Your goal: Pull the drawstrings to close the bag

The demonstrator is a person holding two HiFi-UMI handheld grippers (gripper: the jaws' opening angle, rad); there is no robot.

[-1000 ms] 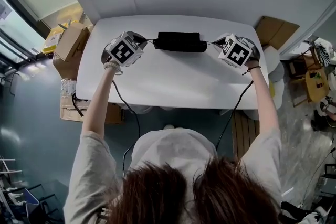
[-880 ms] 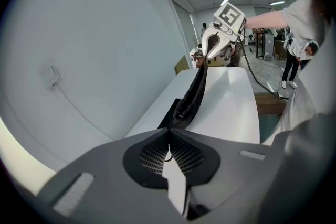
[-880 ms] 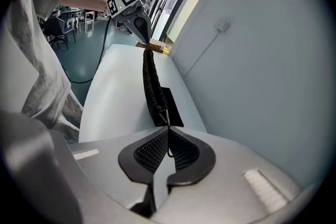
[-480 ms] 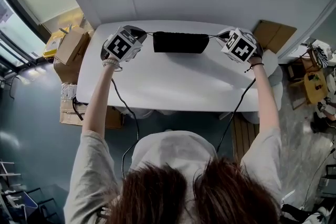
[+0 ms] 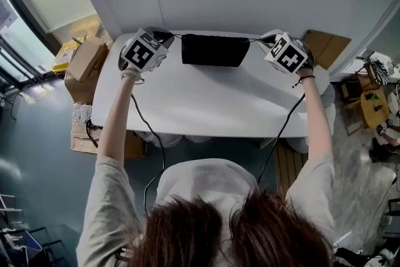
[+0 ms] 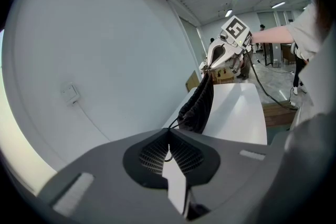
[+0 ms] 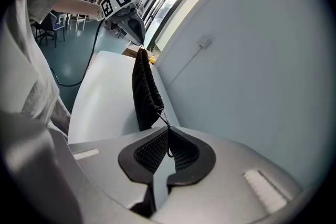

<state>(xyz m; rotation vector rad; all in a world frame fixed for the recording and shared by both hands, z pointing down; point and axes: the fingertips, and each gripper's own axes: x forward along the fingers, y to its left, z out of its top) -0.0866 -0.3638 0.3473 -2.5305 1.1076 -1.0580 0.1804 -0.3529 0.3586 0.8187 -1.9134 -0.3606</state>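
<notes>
A black drawstring bag (image 5: pixel 215 50) hangs stretched between my two grippers above the far edge of the white table (image 5: pixel 206 100). My left gripper (image 5: pixel 165 38) is shut on the bag's left drawstring (image 6: pixel 172 124), a thin black cord running taut from the jaws (image 6: pixel 168 136) to the bag (image 6: pixel 198 105). My right gripper (image 5: pixel 267 41) is shut on the right drawstring (image 7: pixel 164 119), pinched at its jaws (image 7: pixel 167 136), with the gathered bag (image 7: pixel 144 94) hanging just beyond. Each gripper view shows the opposite gripper past the bag.
A pale wall rises right behind the table. Cardboard boxes (image 5: pixel 84 59) are stacked on the floor to the left, and more cardboard (image 5: pixel 326 42) leans at the right. Cables (image 5: pixel 284 125) trail from both grippers down past the table's near edge.
Both grippers have risen and shifted toward the wall, still shut on the cords. The bag has come up off the table and now hangs taller between them.
</notes>
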